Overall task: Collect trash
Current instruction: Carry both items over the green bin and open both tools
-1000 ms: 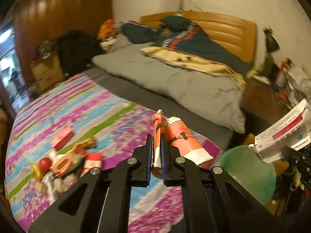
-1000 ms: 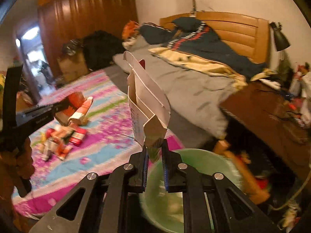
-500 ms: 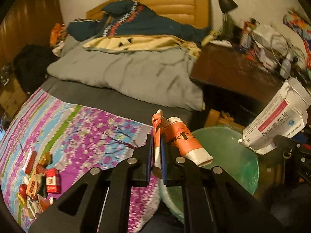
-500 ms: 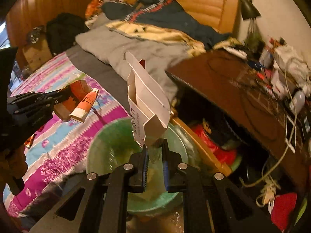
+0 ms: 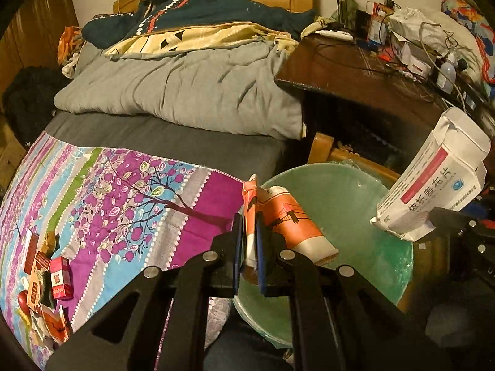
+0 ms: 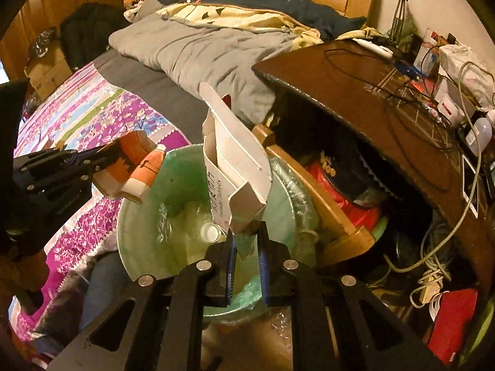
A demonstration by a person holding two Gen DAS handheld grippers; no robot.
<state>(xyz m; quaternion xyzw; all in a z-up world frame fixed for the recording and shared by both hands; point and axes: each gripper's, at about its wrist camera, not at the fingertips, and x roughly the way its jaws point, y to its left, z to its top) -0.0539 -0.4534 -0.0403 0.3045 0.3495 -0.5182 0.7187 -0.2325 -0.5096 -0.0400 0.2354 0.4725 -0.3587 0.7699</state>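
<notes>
My left gripper [image 5: 247, 241] is shut on a crumpled orange and white carton [image 5: 290, 219], held over the near rim of the green-lined trash bin [image 5: 349, 194]. In the right wrist view that carton [image 6: 136, 167] hangs at the bin's left edge. My right gripper [image 6: 246, 247] is shut on the bottom flap of an open white medicine box [image 6: 235, 167], which stands upright above the bin [image 6: 145, 225]. The same box [image 5: 433, 179], with a red stripe, shows at the right in the left wrist view. A white cap [image 6: 209, 232] lies inside the bin.
More red and orange wrappers [image 5: 49, 281] lie in a pile on the patterned bedspread [image 5: 123, 191]. A cluttered dark wooden desk [image 6: 386, 99] overhangs the bin's right side, with cables [image 6: 433, 266] and a wooden stool frame [image 6: 328, 207] beneath. A grey quilt [image 5: 179, 92] covers the bed beyond.
Both grippers swung from over the bed to the bin and sank toward it. The carton and the medicine box stayed gripped throughout and now hang above the bin's opening.
</notes>
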